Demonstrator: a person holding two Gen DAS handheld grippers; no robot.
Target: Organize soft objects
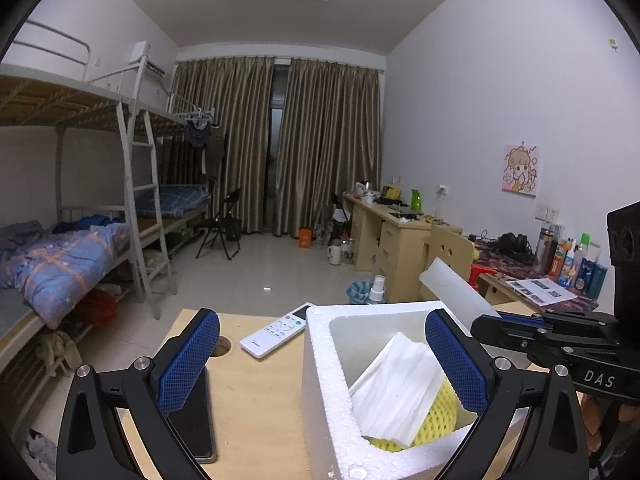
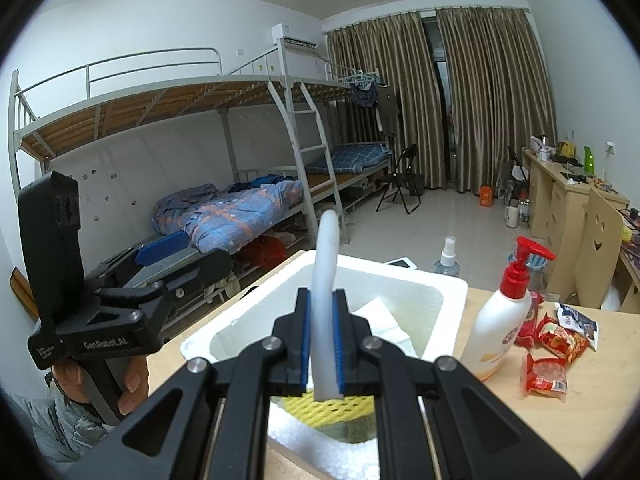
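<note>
holding a white foam strip [image 2: 326, 280] pinched over the box [image 2: 400, 276], the right gripper [image 2: 323, 354] is mid-task; tissue [image 1: 396, 388] and yellow netting [image 1: 434, 412] are lying inside, left gripper [image 1: 324, 364] spread empty.

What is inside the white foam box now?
Inside the foam box lies a white folded cloth on top of a yellow foam net. What lies beneath them is covered.

box [image 1: 320, 364] – rough white foam | table [image 1: 256, 392] – matt wood | remote [image 1: 278, 330] – smooth plastic
</note>
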